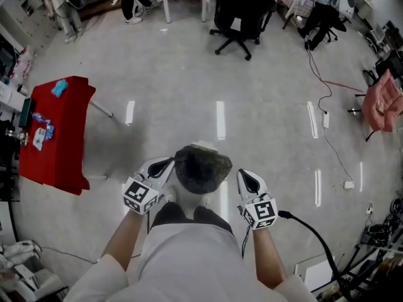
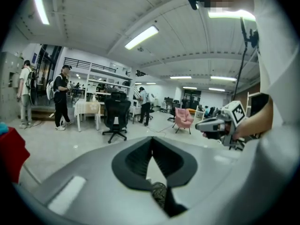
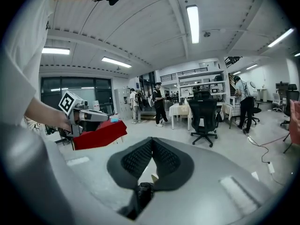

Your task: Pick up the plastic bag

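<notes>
Both my tools are pinched fully closed with nothing in them: the left gripper and right gripper each show their pads meeting at the tip. The bag, a dark crumpled bundle, sits between them, just inboard of each tip and a little below. I can't tell whether either touches it. I'd judge it light, limp and slippery, so I'd open wide and pinch a gathered fold near its top, not the smooth film.

Centre: plastic bag between left gripper, right gripper; table left; chair ahead.
</notes>
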Demonstrator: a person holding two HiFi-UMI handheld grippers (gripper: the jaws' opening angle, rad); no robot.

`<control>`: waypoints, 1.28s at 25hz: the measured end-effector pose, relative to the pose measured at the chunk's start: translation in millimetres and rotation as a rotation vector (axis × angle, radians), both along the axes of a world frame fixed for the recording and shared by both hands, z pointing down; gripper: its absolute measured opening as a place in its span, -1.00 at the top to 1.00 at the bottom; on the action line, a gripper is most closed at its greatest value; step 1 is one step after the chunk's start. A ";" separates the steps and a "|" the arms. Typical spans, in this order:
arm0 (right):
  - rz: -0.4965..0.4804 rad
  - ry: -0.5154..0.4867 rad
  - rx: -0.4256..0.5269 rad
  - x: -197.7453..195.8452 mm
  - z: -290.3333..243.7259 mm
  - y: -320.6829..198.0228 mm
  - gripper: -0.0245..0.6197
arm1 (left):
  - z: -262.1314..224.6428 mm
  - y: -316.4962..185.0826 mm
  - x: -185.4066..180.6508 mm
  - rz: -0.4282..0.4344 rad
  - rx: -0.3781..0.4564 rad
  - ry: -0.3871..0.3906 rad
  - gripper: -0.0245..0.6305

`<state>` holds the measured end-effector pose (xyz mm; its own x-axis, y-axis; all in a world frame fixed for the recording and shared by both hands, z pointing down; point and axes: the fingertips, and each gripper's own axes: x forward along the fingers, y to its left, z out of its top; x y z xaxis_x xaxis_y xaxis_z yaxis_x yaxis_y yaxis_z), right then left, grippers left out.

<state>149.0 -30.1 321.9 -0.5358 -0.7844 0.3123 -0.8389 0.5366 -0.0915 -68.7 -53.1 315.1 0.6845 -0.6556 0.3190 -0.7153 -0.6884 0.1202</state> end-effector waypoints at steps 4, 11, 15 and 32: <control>0.000 0.004 -0.052 -1.0 31.9 -7.3 0.92 | 40.1 -10.1 -11.5 -0.003 -0.048 -0.052 0.91; 0.008 0.030 -0.199 -9.9 112.9 -13.3 0.92 | 130.1 -26.7 -26.6 0.065 -0.182 -0.103 0.91; 0.017 0.046 -0.302 -12.7 178.5 -16.6 0.77 | 198.7 -39.8 -30.6 0.095 -0.270 -0.137 0.85; 0.024 0.138 -0.675 -7.7 476.9 2.3 0.62 | 535.6 -35.7 -76.4 0.054 -0.805 -0.226 0.44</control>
<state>141.3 -27.8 798.8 -0.4411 -0.4059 0.8004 -0.8779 0.3805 -0.2908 -145.2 -88.9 850.7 0.5722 -0.1371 0.8086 -0.7493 -0.4881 0.4475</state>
